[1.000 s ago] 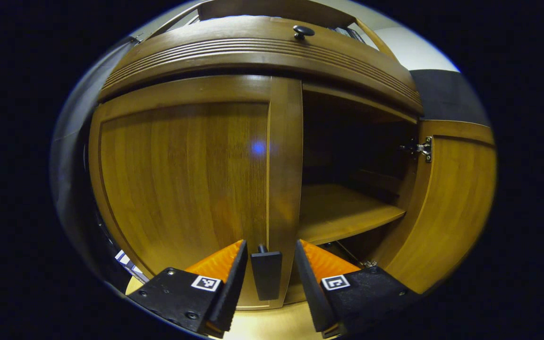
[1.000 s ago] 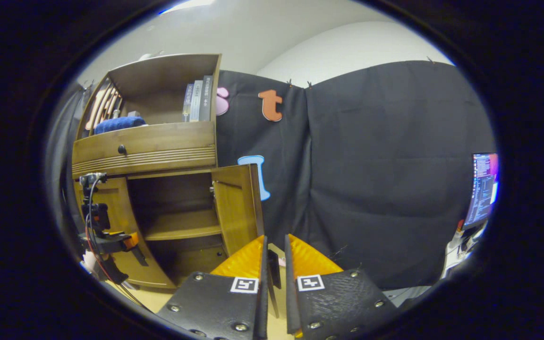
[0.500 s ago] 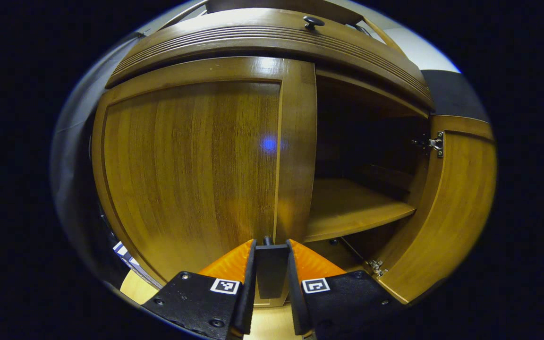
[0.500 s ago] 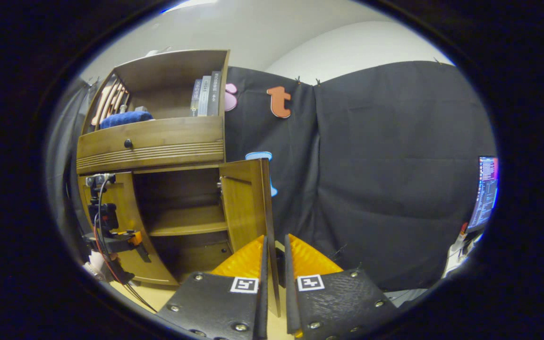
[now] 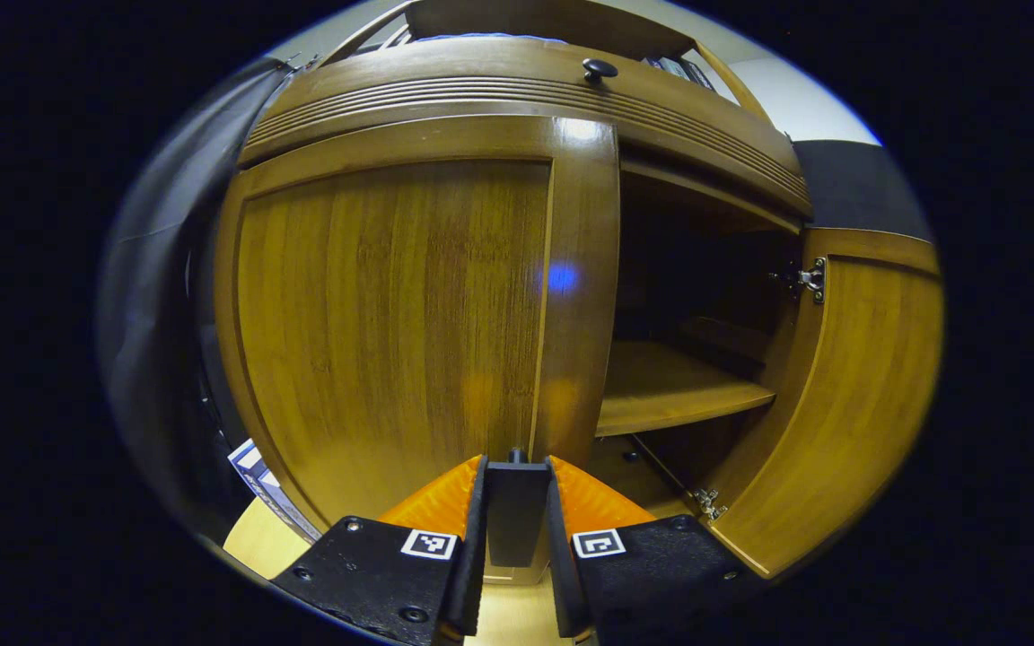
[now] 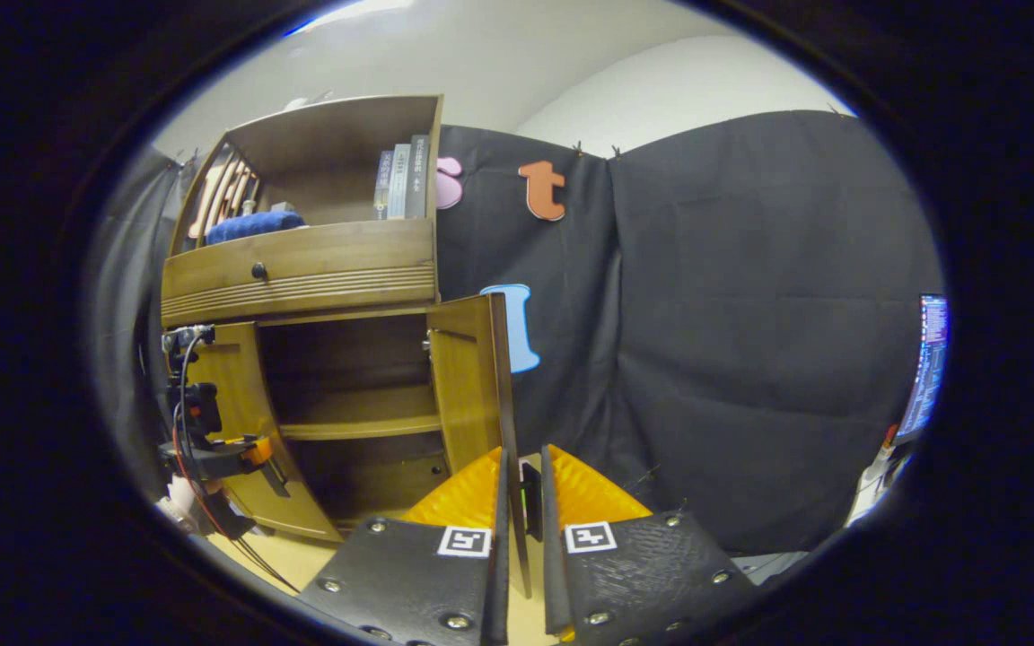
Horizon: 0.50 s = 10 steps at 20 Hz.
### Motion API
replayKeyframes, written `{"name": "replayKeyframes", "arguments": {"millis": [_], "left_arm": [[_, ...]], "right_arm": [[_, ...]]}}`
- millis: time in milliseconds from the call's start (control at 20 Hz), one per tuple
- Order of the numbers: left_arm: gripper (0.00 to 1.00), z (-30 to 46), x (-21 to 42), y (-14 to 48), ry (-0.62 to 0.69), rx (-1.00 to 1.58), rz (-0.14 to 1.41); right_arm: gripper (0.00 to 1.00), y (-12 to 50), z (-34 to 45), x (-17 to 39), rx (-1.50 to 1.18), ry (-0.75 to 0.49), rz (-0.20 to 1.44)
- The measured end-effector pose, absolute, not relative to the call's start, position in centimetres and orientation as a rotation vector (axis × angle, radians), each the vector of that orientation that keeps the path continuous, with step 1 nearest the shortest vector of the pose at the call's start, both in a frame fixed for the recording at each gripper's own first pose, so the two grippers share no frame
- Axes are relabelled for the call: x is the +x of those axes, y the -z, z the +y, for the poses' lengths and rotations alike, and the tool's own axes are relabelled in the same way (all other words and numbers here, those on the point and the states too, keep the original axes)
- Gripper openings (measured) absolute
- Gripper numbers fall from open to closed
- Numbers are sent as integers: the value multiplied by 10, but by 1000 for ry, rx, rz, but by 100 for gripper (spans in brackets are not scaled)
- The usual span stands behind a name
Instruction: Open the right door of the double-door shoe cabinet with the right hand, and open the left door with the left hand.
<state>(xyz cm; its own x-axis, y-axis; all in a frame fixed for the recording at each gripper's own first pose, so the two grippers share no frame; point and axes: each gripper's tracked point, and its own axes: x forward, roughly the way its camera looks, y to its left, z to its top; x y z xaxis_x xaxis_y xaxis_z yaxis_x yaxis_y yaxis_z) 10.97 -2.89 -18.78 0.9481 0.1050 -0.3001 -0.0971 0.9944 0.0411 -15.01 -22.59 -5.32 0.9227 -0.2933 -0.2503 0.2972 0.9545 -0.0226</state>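
Left door grasped, right door already swung open.
The left gripper (image 5: 517, 489) has its fingers closed on the left door handle (image 5: 515, 511); the right gripper (image 6: 521, 489) clamps the right door (image 6: 472, 386) by its handle. The left door (image 5: 409, 314) should be pulled along its hinge arc, steadily.

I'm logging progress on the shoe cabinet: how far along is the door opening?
Done: the right door stands wide open, with the right gripper shut on its handle. In hand: the left gripper is shut on the left door's handle. Left: swinging the left door fully open.
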Motion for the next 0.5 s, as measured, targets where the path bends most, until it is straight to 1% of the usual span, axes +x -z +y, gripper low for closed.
{"name": "replayKeyframes", "arguments": {"millis": [200,250,300,350,450,500], "left_arm": [[33,-28,109,185,-121,7,299],[30,-28,109,185,-128,2,297],[31,-27,108,184,-138,-4,294],[29,-26,109,182,-150,-10,290],[29,-24,110,181,-179,-17,285],[28,-22,111,178,-189,-16,284]], "right_arm": [[16,55,-226,-149,28,254,265],[16,57,-225,-148,28,241,268],[16,57,-224,-148,28,227,271],[16,57,-223,-149,30,214,273],[16,58,-222,-149,33,192,276],[16,59,-221,-150,32,183,280]]}}
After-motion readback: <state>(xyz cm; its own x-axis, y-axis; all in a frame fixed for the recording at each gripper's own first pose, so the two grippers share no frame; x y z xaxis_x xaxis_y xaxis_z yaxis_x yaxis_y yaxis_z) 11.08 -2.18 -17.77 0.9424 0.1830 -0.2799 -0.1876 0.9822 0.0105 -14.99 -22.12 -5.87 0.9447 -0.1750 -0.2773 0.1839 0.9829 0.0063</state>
